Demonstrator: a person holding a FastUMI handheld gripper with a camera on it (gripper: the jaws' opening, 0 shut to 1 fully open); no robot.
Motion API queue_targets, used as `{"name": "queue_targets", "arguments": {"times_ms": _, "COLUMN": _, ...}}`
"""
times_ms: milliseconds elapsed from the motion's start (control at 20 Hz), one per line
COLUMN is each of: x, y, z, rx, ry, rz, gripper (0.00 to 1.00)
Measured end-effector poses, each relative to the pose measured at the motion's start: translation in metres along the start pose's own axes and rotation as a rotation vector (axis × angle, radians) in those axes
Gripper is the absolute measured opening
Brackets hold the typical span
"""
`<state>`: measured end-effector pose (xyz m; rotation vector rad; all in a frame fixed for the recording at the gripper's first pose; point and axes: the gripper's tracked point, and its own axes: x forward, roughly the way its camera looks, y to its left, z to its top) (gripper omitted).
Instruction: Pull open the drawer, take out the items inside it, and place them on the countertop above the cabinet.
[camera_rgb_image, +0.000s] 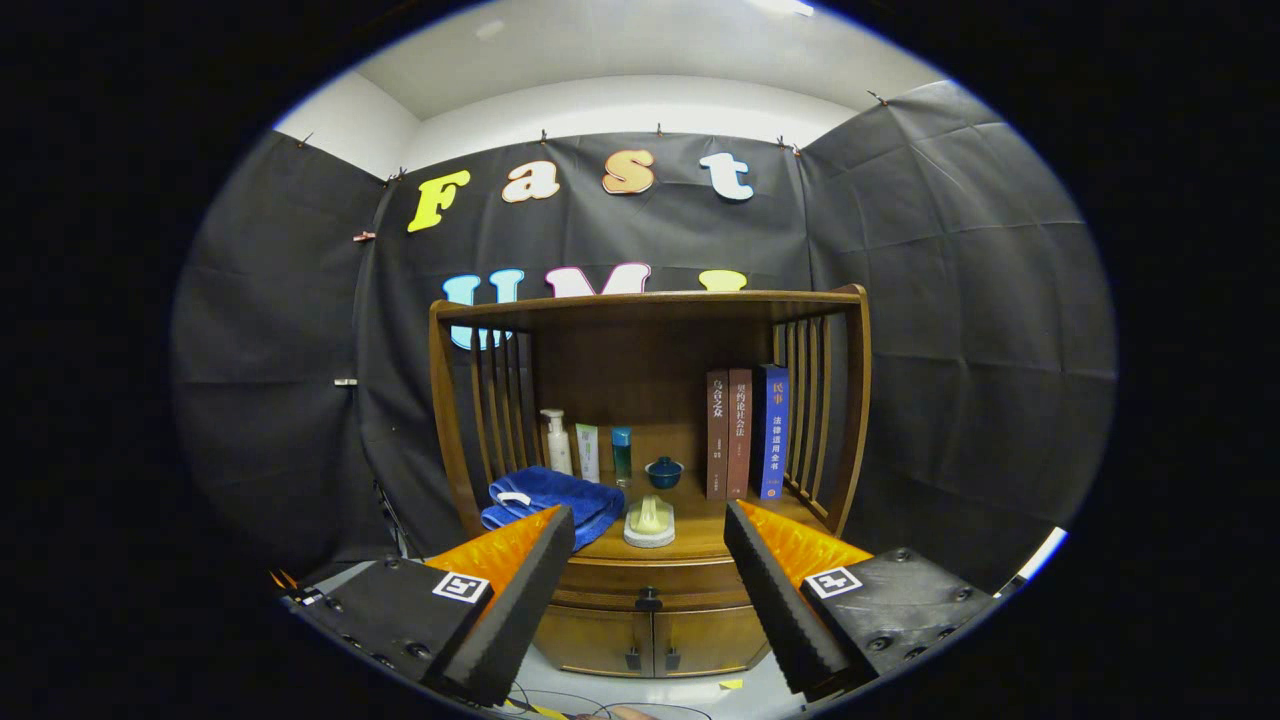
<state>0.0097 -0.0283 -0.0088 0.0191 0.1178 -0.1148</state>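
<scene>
Three books (745, 432) upright on wooden countertop (700, 535), folded blue towel (545, 495), closed drawer (648, 580), hand-held gripper (648, 530) released

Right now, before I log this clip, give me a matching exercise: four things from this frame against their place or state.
Things:
1. blue towel
2. books
3. drawer
4. gripper

Place or state:
A. closed, under the countertop
B. open, holding nothing, short of the cabinet
C. upright against the right-hand slats
D. folded at the countertop's left front

Pairs: 1-D, 2-C, 3-A, 4-B
</scene>
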Motion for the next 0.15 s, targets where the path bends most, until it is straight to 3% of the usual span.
{"name": "queue_targets", "arguments": {"times_ms": 150, "x": 0.0015, "y": 0.0002, "z": -0.0010, "rx": 0.002, "ry": 0.000, "rz": 0.000, "gripper": 0.99}}
